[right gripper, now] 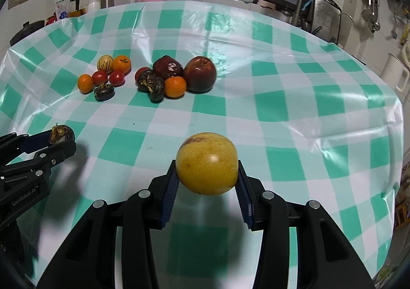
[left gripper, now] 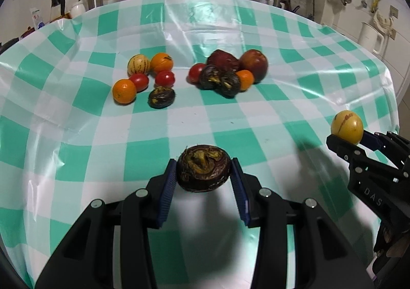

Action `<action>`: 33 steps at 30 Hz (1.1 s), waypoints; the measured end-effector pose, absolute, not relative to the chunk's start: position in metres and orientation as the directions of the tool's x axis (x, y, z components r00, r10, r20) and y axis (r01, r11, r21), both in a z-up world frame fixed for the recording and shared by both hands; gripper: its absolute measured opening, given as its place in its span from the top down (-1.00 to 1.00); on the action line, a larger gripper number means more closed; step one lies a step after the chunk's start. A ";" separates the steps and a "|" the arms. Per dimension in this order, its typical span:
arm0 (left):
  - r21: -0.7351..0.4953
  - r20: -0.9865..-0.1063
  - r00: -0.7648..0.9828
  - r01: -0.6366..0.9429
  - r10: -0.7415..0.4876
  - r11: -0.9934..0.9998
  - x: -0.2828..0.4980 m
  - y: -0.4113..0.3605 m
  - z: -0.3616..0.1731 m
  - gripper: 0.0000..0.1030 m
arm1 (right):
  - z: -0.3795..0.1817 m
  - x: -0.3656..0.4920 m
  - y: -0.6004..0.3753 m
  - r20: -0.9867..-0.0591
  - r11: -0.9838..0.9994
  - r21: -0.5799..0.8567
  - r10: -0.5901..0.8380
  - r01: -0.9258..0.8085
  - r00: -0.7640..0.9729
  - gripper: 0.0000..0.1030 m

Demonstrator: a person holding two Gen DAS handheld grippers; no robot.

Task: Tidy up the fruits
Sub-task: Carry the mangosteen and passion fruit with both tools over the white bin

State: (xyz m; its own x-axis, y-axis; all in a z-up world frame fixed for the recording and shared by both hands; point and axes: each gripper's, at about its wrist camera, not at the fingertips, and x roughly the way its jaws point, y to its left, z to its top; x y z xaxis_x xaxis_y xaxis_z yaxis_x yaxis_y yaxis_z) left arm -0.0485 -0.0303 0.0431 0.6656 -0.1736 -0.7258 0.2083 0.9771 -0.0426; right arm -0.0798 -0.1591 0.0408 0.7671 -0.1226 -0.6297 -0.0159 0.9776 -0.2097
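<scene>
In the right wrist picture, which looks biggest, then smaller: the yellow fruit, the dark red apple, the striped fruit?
1. yellow fruit, though it is nearest the camera.
2. dark red apple.
3. striped fruit, farthest away.

Left tool (left gripper: 204, 173) grips dark water chestnut (left gripper: 203, 168) above checkered surface (left gripper: 102, 140). Two fruit clusters lie well ahead. Right tool (left gripper: 351, 139), off right, grips yellow fruit (left gripper: 346, 127).

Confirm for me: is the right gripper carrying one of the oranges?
No, the right gripper is shut on a yellow fruit; the oranges lie on the tablecloth.
</scene>
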 end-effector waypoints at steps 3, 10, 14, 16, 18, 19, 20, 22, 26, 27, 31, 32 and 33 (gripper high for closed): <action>-0.032 -0.719 0.670 0.230 -0.182 0.973 -0.060 -0.040 0.048 0.18 | 0.045 -0.093 -0.169 -0.619 0.980 -0.201 -0.129 0.002 0.775 0.17; 0.002 -0.708 0.676 0.289 -0.203 0.957 -0.085 -0.068 0.058 0.18 | 0.049 -0.127 -0.197 -0.603 0.982 -0.186 -0.145 0.038 0.785 0.17; 0.024 -0.706 0.674 0.331 -0.218 0.943 -0.097 -0.088 0.062 0.18 | 0.049 -0.146 -0.213 -0.597 0.983 -0.174 -0.152 0.057 0.788 0.17; 0.036 -0.707 0.668 0.359 -0.230 0.933 -0.104 -0.101 0.063 0.18 | 0.048 -0.155 -0.223 -0.597 0.984 -0.166 -0.156 0.069 0.787 0.17; 0.042 -0.710 0.662 0.380 -0.240 0.924 -0.108 -0.110 0.063 0.18 | 0.047 -0.165 -0.232 -0.595 0.984 -0.158 -0.162 0.083 0.787 0.17; 0.047 -0.711 0.659 0.392 -0.244 0.919 -0.111 -0.116 0.063 0.18 | 0.047 -0.168 -0.235 -0.594 0.984 -0.155 -0.163 0.087 0.788 0.17; 0.051 -0.712 0.657 0.400 -0.247 0.915 -0.113 -0.121 0.063 0.18 | 0.047 -0.173 -0.241 -0.593 0.984 -0.150 -0.166 0.094 0.788 0.17; 0.064 -0.714 0.652 0.425 -0.257 0.903 -0.119 -0.133 0.063 0.18 | 0.046 -0.182 -0.251 -0.590 0.984 -0.139 -0.171 0.109 0.789 0.17; 0.092 -0.717 0.641 0.477 -0.274 0.874 -0.130 -0.158 0.062 0.18 | 0.046 -0.198 -0.268 -0.582 0.982 -0.130 -0.187 0.136 0.791 0.17; 0.098 -0.720 0.634 0.494 -0.281 0.864 -0.134 -0.165 0.062 0.18 | 0.046 -0.200 -0.272 -0.581 0.982 -0.127 -0.189 0.141 0.791 0.17; 0.103 -0.738 0.599 0.556 -0.311 0.825 -0.147 -0.192 0.057 0.18 | 0.045 -0.216 -0.290 -0.575 0.979 -0.111 -0.205 0.172 0.792 0.17; 0.106 -0.742 0.589 0.574 -0.320 0.812 -0.151 -0.200 0.056 0.18 | 0.044 -0.220 -0.296 -0.574 0.978 -0.106 -0.208 0.181 0.792 0.17; 0.110 -0.744 0.584 0.588 -0.326 0.801 -0.154 -0.206 0.055 0.18 | 0.044 -0.225 -0.301 -0.573 0.976 -0.101 -0.215 0.192 0.791 0.17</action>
State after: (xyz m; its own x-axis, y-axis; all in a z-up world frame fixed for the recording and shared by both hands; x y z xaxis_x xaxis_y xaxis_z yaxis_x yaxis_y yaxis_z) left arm -0.1539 -0.2061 0.0554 0.5836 -0.3259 -0.7438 0.5881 0.8012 0.1104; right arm -0.2251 -0.3013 0.0436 0.7908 -0.2147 -0.5732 0.1916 0.9762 -0.1014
